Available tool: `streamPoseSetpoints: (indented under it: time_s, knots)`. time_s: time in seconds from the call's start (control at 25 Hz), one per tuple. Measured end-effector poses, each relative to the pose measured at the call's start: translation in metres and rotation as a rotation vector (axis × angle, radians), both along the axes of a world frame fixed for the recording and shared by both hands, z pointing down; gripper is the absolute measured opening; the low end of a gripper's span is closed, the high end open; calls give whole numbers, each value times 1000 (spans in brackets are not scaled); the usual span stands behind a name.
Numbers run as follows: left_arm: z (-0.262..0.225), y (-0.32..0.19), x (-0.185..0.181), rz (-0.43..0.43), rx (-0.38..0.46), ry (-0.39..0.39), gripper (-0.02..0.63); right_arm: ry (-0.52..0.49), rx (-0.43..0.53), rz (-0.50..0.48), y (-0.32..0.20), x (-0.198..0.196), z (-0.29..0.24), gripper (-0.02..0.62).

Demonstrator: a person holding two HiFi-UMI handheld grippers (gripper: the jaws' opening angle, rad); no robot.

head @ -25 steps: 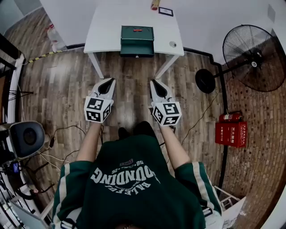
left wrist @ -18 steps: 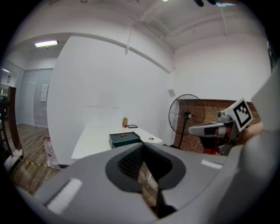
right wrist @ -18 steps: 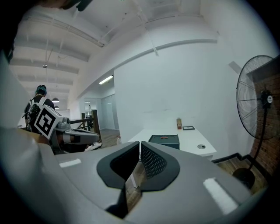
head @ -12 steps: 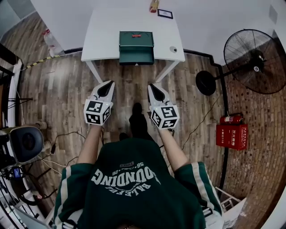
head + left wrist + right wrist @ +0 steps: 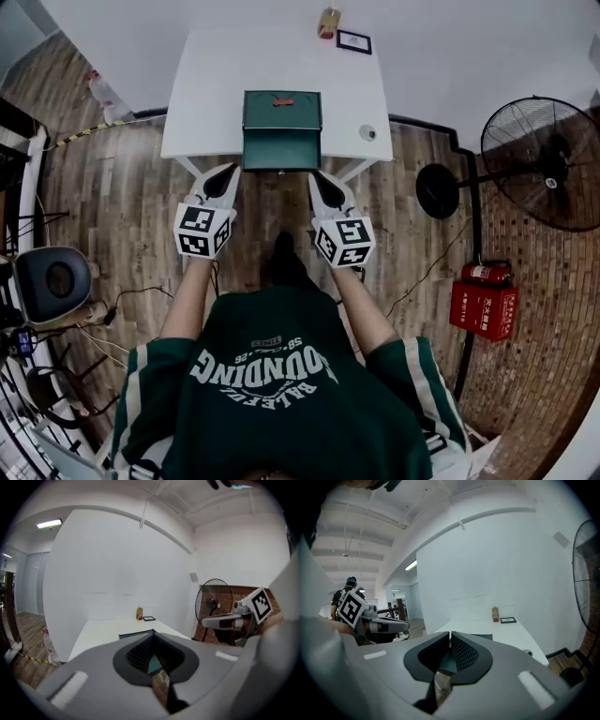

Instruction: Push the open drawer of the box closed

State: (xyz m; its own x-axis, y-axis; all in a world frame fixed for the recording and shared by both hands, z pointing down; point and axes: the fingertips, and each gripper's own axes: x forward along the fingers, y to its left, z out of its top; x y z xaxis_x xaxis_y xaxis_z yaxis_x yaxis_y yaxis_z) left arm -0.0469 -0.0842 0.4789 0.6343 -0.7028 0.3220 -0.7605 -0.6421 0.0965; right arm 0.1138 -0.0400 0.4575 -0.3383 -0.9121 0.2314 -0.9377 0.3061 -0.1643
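1. Approach was the step in hand, by my reading. The dark green box (image 5: 282,109) sat at the middle of the white rectangular table (image 5: 202,103). Its open green drawer (image 5: 281,150) was drawn out toward the person, with its front at the table's near edge or a touch past it.
2. The left tongs (image 5: 226,174) were clenched with nothing between them, and the right tongs (image 5: 320,180) were pinched together and empty too. Their tips flanked the drawer front, near it but not touching.
3. The next move, as I judged it, called for bringing the closed tips onto the flat drawer front. From there a level, straight push toward the wall would do it, even on both sides so the drawer would not skew. The box itself might slide on the smooth top.
4. The small round white object (image 5: 370,133) lay on the table right of the box, clear of the push line. The brown bottle (image 5: 327,21) and black picture frame (image 5: 354,41) stood at the far edge, behind the box.
5. The wood-plank floor (image 5: 122,202) was open around the person. The black pedestal fan (image 5: 548,169) and red fire-extinguisher case (image 5: 484,296) stood well apart to the right.
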Motion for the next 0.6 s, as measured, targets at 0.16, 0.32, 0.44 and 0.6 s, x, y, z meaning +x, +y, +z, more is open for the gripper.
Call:
streamPoseSetpoints:
  time_s: [0.16,0.32,0.44,0.6]
  knots:
    - [-3,-36,13,-27,-2,-2,52,-12,3,-33,-45,12,-3,2]
    - [-2,-59,16,-52,-10,-14,52,-24,2,-72,-77,11,-4,2]
    - [1,-69,14,-70,-18,-14,52,-28,-7,-93,-92,8,0,2]
    - [5,-82,12,-81,-31,-12,54,-31,-24,-104,-105,5,5,2]
